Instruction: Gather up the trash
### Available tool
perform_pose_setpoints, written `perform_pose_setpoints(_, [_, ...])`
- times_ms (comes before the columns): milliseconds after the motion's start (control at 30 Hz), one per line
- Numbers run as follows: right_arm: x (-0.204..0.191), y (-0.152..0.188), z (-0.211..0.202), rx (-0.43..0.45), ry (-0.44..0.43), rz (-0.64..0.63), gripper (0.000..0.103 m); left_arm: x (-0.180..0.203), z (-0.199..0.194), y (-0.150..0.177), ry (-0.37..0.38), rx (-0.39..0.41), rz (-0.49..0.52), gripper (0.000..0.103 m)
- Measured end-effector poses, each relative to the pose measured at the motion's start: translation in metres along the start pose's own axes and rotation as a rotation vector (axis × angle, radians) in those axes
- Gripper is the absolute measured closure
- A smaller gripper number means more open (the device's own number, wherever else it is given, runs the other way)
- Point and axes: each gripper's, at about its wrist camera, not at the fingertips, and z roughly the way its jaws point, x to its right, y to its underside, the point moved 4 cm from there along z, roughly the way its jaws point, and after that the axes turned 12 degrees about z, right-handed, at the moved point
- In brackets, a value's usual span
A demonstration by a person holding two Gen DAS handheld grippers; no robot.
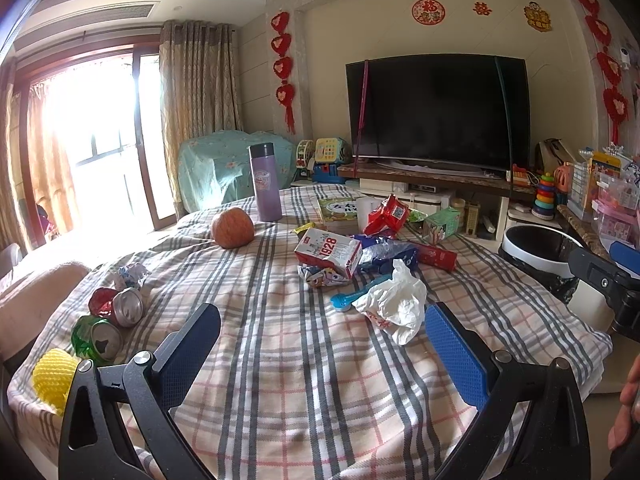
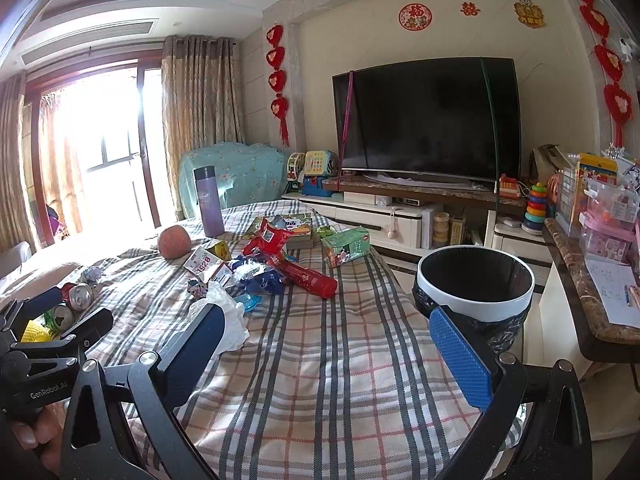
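Trash lies scattered on a plaid-covered table. A crumpled white plastic bag sits just ahead of my open left gripper, with nothing between the fingers. Behind it are a red-and-white 1928 carton, blue wrappers and a red packet. Two crushed cans lie at the left. My right gripper stands open over bare cloth, the white bag by its left finger. A white-rimmed bin with a black liner stands off the table's right edge.
A purple flask, an orange-red fruit, a green carton and books stand farther back. A yellow foam net lies at the near left. A TV and toy-laden cabinet fill the far wall; a marble counter is at right.
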Motion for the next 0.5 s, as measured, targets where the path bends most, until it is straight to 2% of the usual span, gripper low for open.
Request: perform_pose_setpoints(500, [-0.0003,0.0002,0.0002,-0.001,0.001,0.0,0.0,0.0012,0.0015,0.002,0.001,-0.002,-0.003,0.001])
